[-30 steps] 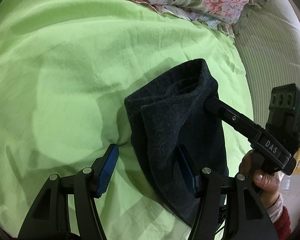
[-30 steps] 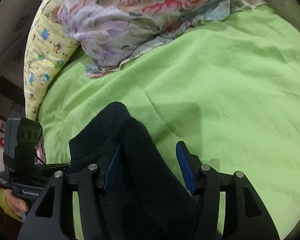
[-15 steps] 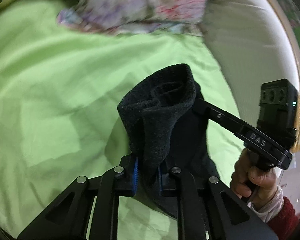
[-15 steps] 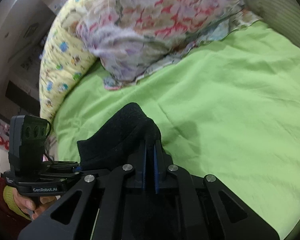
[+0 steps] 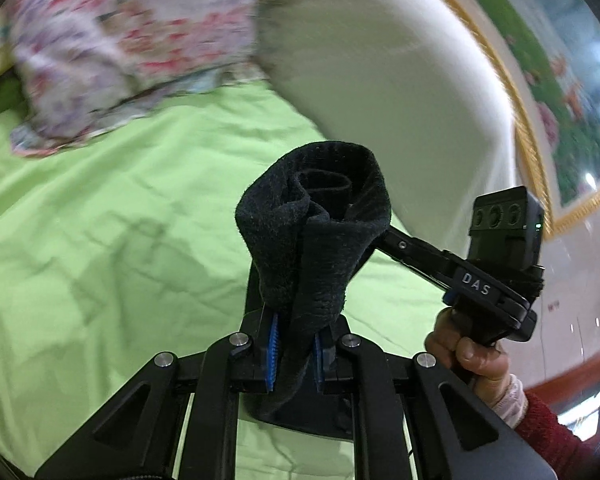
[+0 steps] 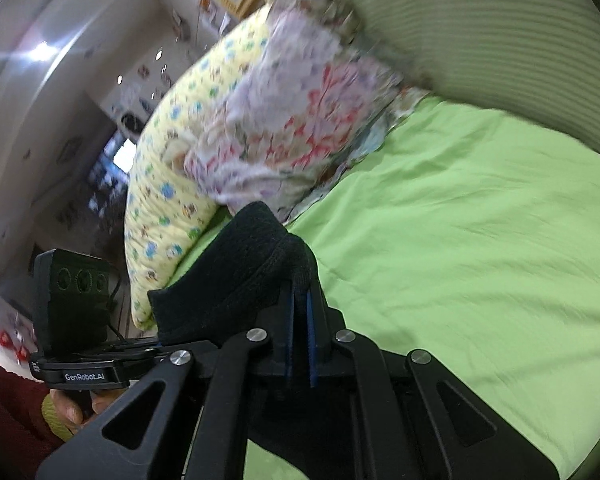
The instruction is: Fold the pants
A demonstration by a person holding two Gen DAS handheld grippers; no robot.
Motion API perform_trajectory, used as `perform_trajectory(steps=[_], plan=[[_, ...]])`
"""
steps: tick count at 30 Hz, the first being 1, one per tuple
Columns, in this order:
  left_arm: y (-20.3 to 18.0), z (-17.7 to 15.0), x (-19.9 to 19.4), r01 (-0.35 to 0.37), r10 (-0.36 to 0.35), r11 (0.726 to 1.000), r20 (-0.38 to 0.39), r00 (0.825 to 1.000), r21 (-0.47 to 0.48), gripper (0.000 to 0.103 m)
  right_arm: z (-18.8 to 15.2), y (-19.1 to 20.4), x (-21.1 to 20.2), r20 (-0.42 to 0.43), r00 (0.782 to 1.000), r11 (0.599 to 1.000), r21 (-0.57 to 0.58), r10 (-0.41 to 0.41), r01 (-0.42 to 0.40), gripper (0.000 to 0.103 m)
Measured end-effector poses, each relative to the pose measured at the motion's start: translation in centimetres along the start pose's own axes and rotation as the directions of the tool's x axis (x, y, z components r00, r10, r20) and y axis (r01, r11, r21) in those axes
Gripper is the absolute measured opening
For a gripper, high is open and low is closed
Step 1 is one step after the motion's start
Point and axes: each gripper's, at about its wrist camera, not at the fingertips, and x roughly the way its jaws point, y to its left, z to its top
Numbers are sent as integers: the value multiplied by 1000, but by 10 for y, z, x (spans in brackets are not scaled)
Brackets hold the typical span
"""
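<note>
Both grippers pinch the dark pants above the green bed sheet.

The left gripper (image 5: 294, 346) has its blue pads closed on a fold of the pants (image 5: 312, 232), which bunch up beyond its fingertips. The right gripper (image 6: 299, 334) is clamped nearly flat on the cloth, the pants (image 6: 236, 276) draping leftward over the sheet (image 6: 480, 240).

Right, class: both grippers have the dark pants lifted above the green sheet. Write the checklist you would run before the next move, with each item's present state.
1. Left gripper shut on the pants: ok.
2. Right gripper shut on them: ok.
3. Top edge lifted off the green sheet: ok.
4. Legs hanging straight below: cannot tell, hidden.
5. Floral pillow away from the landing area: ok.
</note>
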Motion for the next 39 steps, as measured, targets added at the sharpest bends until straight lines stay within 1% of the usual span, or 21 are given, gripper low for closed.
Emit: perform_trajectory(steps=[4,9,16,19,25,31,36,37,39], plan=[[-33,-9,5,48,-47,997,-29,998,64,12,-16,-12,-42,76,997,998,57,-10,5,6],[-73,-27,13,100,-89,985,-82,993,140,12,-38,-24,-83,146,989,994,111,-40,24,6],[-119,-54,32,142,-106,959,-154,982,244,12,-75,-47,-131,233,969,977,208,-86,36,6],[-133,-68,45,149,-98,948,-185,978,283,12,-92,-59,-146,258,960,968,248,-105,39,6],[-156,-103,75,131,-44,922,-238,970,364,12,-125,-79,-160,274,951,946,319,-146,53,6],[-170,-130,96,117,2,896,-267,964,429,12,-155,-96,-166,285,943,921,387,-171,50,6],[-179,-151,109,107,36,864,-273,961,491,13,-173,-104,-170,288,939,903,427,-186,48,6],[-181,-157,113,101,49,855,-273,961,509,13,-175,-106,-170,284,939,900,432,-192,53,6],[-185,-163,120,99,62,846,-280,958,525,13,-180,-109,-169,263,942,893,444,-208,73,6]])
